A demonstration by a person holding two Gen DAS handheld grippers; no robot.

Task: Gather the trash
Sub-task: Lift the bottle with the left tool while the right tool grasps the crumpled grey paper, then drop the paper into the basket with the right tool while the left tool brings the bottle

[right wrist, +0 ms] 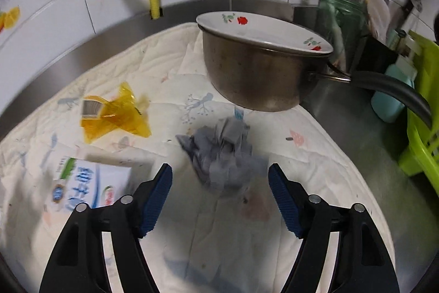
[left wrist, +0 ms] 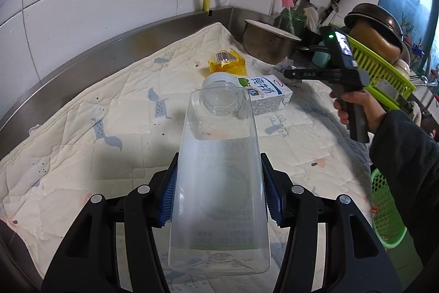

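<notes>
My left gripper (left wrist: 218, 191) is shut on a clear empty plastic bottle (left wrist: 219, 144), its blue pads pressing on both sides and the bottle's open mouth pointing away. Beyond it lie a white milk carton (left wrist: 269, 96) and a crumpled yellow wrapper (left wrist: 226, 63). In the right wrist view my right gripper (right wrist: 219, 175) stands open, tilted down over a crumpled grey tissue (right wrist: 222, 150) that lies just ahead of and between its fingertips, untouched. The carton (right wrist: 82, 183) and the wrapper (right wrist: 115, 111) lie to its left. A hand holds the right gripper (left wrist: 290, 73) at the right.
A quilted white cloth (left wrist: 82, 142) covers the steel counter. A metal pot (right wrist: 255, 73) with a flowered plate on it stands just behind the tissue. A green dish rack (left wrist: 384, 67), a jar (right wrist: 343, 13) and knives crowd the right. A green basket (left wrist: 384, 210) sits low right.
</notes>
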